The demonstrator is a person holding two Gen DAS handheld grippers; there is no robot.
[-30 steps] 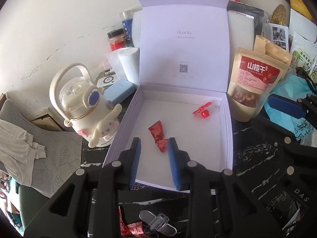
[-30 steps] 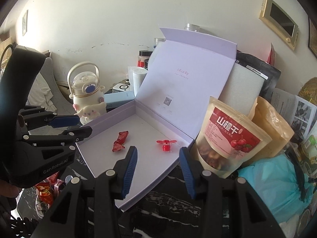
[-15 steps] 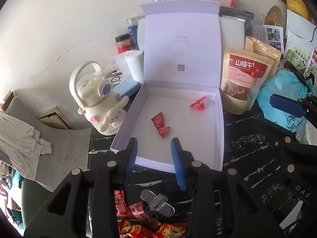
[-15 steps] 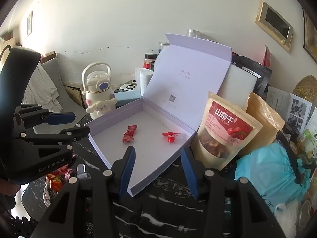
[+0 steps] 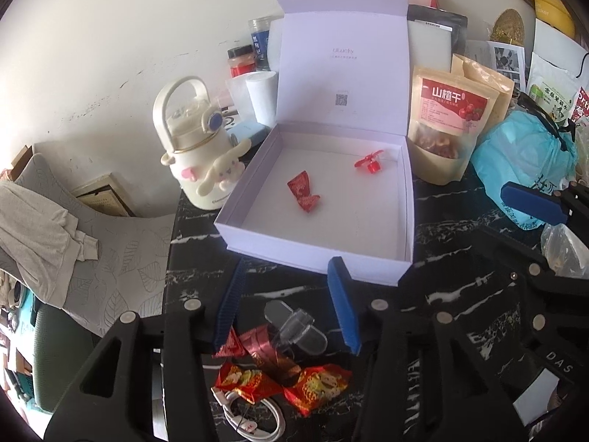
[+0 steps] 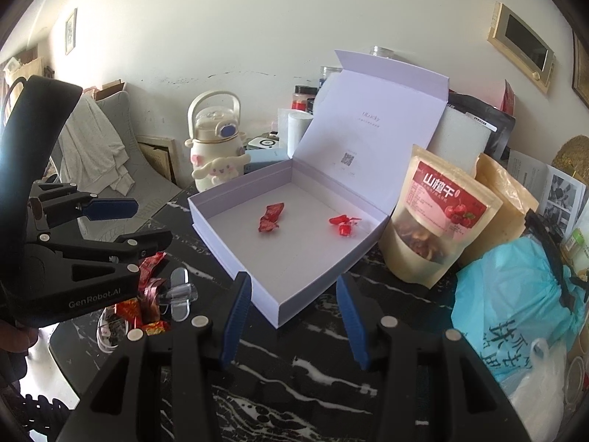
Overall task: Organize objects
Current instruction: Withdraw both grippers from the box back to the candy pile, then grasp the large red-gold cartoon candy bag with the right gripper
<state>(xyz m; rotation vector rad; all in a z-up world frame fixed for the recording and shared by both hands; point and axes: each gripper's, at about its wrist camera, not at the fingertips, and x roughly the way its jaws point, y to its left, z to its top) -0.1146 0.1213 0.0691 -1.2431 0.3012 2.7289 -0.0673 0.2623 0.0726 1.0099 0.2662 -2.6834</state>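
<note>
On the marble tabletop (image 5: 460, 228), listed left to right. Cartoon-dog bottle (image 5: 200, 154): upright at nine o'clock of the box, clear of the work. Left gripper (image 5: 287, 302): jaws have just been opening, nothing pinched, spread over the clear clip (image 5: 294, 326) and loose red wrappers (image 5: 279, 372), likely the next pick. Lilac box (image 5: 316, 254): lid propped open to receive items; holds a red candy (image 5: 303, 191) centre and red propeller toy (image 5: 370, 162) at two o'clock. Right gripper (image 6: 291, 316): parted, empty, waiting before the box.

Open lilac box (image 5: 257, 199) holding red candy (image 5: 304, 192) and red clip (image 5: 371, 162); clear clip (image 5: 294, 328), wrapped candies (image 5: 283, 375) outside.
</note>
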